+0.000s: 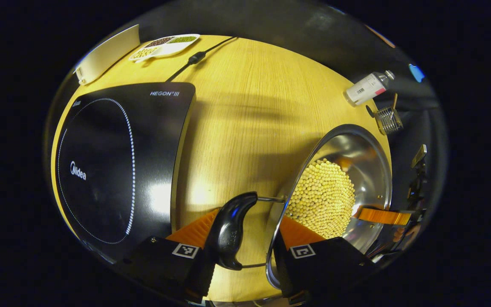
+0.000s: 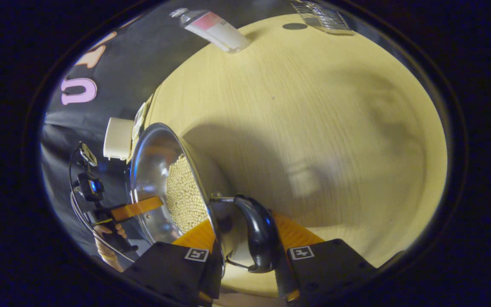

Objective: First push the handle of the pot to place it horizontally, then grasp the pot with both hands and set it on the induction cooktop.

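Each gripper pinches a handle of the pot (image 1: 348, 170) (beans inside). Left gripper (image 1: 243, 238) grips the left handle (image 1: 230, 230), cooktop (image 1: 117, 162) to its left. Right gripper (image 2: 245, 251) clamps the right handle (image 2: 260, 238).

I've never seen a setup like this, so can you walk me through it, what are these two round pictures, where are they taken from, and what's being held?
There is no robot arm: a person holds a two-finger gripper in each hand, and a fisheye camera rides on each. The left gripper view looks along the left gripper, whose fingers straddle one black handle of a steel pot full of pale beans. The right gripper view shows the right gripper around the opposite handle. On the wooden table lie a black induction cooktop, a bottle, a small wire basket and a dish of beans. The pot is not on the cooktop yet.
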Motion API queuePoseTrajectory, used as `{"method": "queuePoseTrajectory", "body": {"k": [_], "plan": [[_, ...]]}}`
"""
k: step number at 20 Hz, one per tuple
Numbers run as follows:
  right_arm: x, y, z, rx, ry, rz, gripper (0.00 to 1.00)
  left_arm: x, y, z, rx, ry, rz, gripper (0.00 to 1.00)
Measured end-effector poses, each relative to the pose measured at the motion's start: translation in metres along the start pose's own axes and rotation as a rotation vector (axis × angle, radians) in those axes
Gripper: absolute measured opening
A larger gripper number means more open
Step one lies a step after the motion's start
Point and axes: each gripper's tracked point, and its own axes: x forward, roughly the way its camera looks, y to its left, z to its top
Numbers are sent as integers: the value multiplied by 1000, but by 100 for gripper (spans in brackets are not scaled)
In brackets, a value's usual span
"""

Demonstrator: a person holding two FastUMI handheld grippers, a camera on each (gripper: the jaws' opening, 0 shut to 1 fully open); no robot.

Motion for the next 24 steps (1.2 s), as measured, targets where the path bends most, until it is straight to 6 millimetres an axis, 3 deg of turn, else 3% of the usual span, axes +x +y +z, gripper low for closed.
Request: {"method": "queuePoseTrajectory", "body": {"k": [3,13,24], "plan": [[3,5,1,-11,-3,-8,48,-5,-5,-9,16,13,0,63],[8,4,-2,4,0,25,48,-51,-23,-33,70,11,4,63],[12,5,2,-12,-13,51,48,-93,-13,-43,77,1,28,65]]}}
